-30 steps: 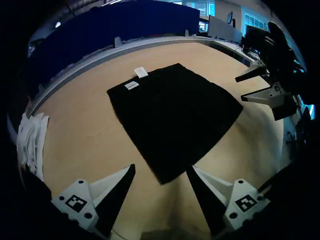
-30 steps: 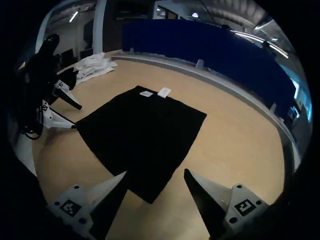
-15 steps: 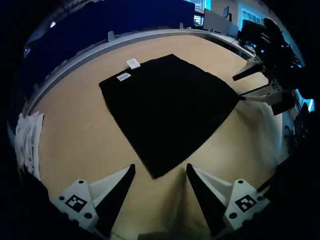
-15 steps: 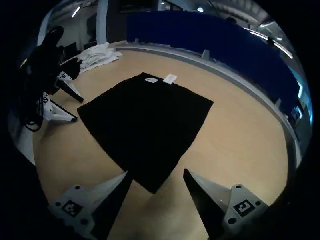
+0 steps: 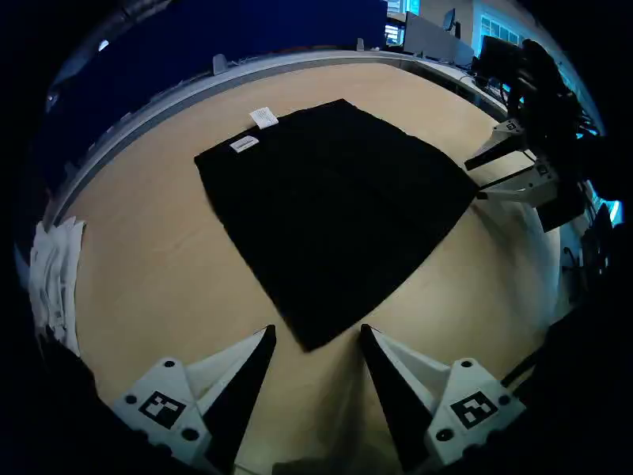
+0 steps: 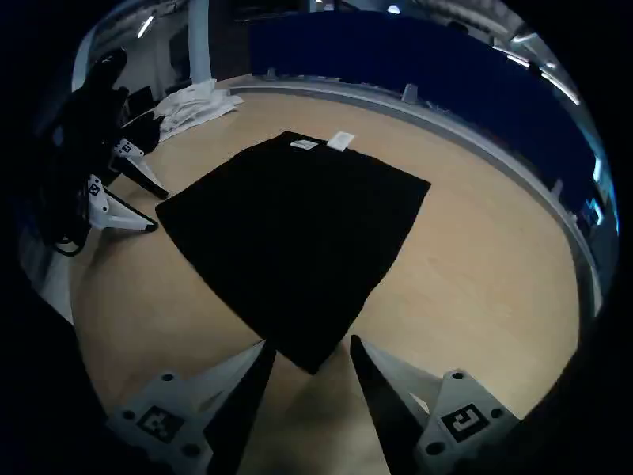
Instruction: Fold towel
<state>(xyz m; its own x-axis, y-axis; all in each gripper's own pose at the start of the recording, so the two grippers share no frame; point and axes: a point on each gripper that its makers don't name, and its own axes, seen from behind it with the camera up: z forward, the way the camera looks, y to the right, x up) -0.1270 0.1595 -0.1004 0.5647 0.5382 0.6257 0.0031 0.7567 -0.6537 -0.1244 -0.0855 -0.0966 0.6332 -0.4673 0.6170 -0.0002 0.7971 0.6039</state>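
A black towel (image 5: 332, 214) lies flat on the wooden table (image 5: 150, 237), with two white tags (image 5: 263, 117) at its far corner. In the left gripper view, my left gripper (image 5: 316, 332) is open, its fingers on either side of the towel's nearest corner. The right gripper (image 5: 473, 179) sits at the towel's right-hand corner, held by a dark-gloved hand. In the right gripper view, the towel (image 6: 301, 229) spreads ahead and my right gripper (image 6: 313, 344) is open around its near corner. The left gripper (image 6: 161, 212) stands at the left corner.
A pile of white cloths (image 5: 51, 277) lies at the table's left edge, also seen as white cloths (image 6: 194, 103) at the far left. A blue partition (image 6: 443, 63) runs behind the table's curved rim. Dark monitors (image 5: 498, 55) stand at the right.
Both grippers have come closer to their towel corners, which now lie between the fingertips. The fingers of each have narrowed slightly. The towel has not moved.
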